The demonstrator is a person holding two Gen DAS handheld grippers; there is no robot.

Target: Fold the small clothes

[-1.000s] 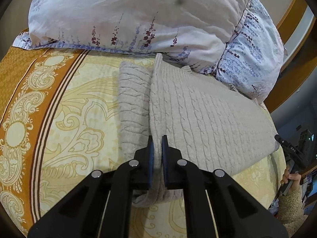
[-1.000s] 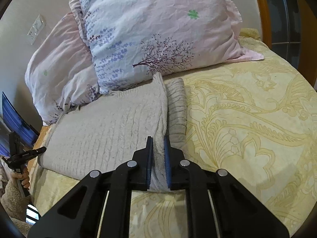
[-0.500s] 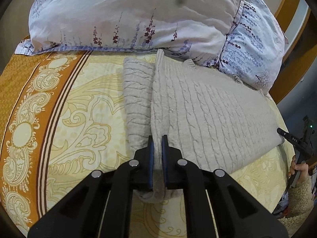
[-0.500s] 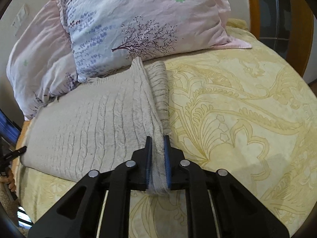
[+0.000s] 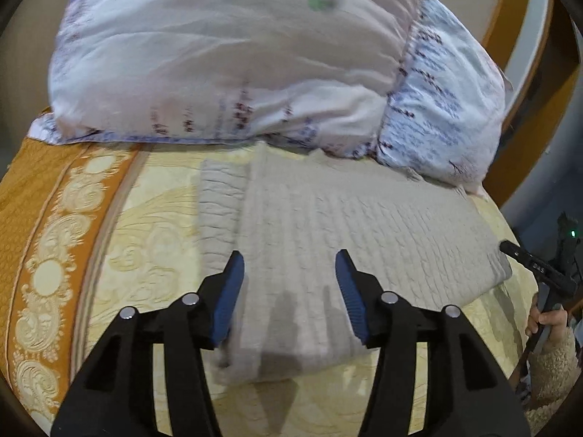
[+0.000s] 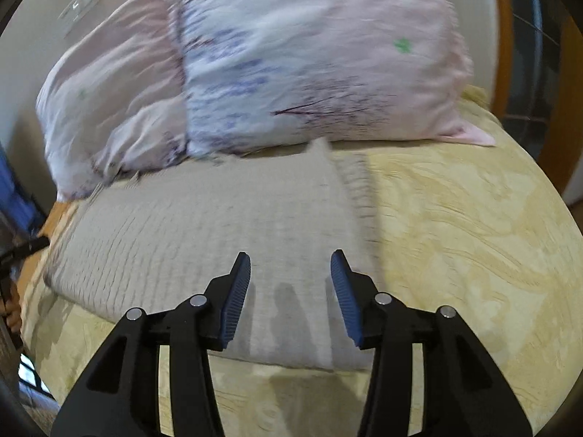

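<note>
A beige cable-knit sweater lies flat on the yellow patterned bedspread, with a folded strip along one side. My left gripper is open and empty just above the sweater's near edge. In the right wrist view the same sweater lies flat, and my right gripper is open and empty above its near edge. Both views are blurred by motion.
Floral pillows lean at the head of the bed, touching the sweater's far edge; they also show in the right wrist view. An orange bedspread border runs on the left. A wooden bed frame stands at the right.
Both grippers were shut on a raised fold of the sweater and have opened. The fold has dropped and lies flat on the sweater.
</note>
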